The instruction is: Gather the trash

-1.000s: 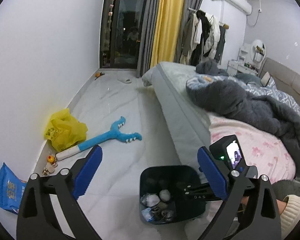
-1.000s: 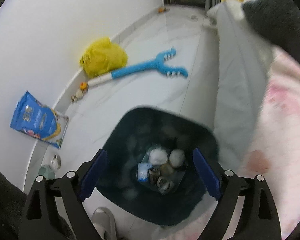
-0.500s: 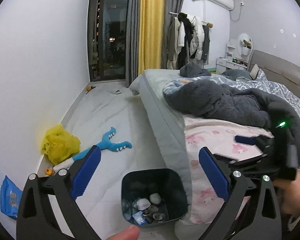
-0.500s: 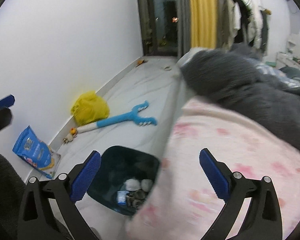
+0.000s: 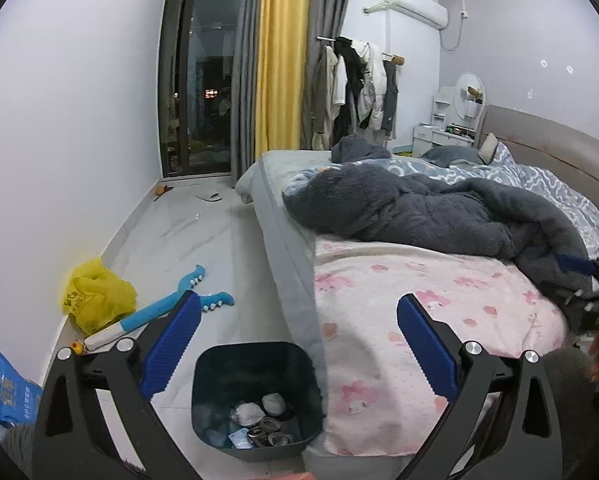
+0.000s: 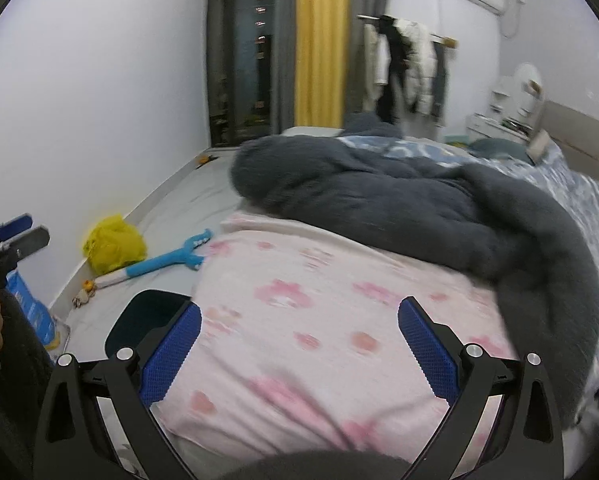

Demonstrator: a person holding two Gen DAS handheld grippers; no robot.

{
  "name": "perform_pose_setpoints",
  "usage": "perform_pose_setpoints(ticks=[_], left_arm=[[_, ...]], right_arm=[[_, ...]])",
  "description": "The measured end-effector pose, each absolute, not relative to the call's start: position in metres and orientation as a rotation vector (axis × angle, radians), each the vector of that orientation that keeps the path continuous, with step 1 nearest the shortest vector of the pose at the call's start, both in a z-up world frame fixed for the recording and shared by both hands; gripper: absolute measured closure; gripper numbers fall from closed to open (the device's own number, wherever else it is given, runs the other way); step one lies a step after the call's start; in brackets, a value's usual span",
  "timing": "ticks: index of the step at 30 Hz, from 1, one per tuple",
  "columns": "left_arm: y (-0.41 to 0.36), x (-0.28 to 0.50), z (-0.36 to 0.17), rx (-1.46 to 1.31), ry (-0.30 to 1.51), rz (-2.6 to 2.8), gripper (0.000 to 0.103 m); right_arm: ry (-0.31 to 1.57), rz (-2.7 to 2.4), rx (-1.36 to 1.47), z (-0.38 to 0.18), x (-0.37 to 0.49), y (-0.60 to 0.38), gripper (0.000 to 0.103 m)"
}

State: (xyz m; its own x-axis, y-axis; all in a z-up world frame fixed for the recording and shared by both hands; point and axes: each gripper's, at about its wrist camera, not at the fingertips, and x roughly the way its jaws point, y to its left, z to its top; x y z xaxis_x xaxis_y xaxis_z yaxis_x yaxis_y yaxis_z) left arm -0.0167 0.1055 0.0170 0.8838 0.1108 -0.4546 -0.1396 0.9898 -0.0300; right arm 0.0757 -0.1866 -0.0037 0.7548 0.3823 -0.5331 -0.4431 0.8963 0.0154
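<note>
My right gripper (image 6: 298, 344) has just been opening and stands wide over the pink blanket (image 6: 319, 320), gripping nothing. My left gripper (image 5: 299, 344) gapes empty above the bin (image 5: 255, 364), trash (image 5: 259, 420) inside.

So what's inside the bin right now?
The bin holds crumpled white paper, a pale wad, a blue-and-white wrapper and what look like metal cans. Anything beneath that layer is hidden, and the near wall hides the front bottom.
</note>
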Motion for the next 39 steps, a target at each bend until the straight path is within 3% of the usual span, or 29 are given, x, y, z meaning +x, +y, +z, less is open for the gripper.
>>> perform_pose_setpoints(ticks=[7,39], left_arm=[[0.081,-0.013,0.006,-0.027,0.496,0.143,0.003],[0.083,-0.008,-0.009,-0.031,0.539,0.190,0.003]], right_arm=[[0.543,0.501,-0.015,-0.004,0.068,-0.233,0.003],[0.528,0.633,-0.019,0.001,0.059,-0.225,0.003]])
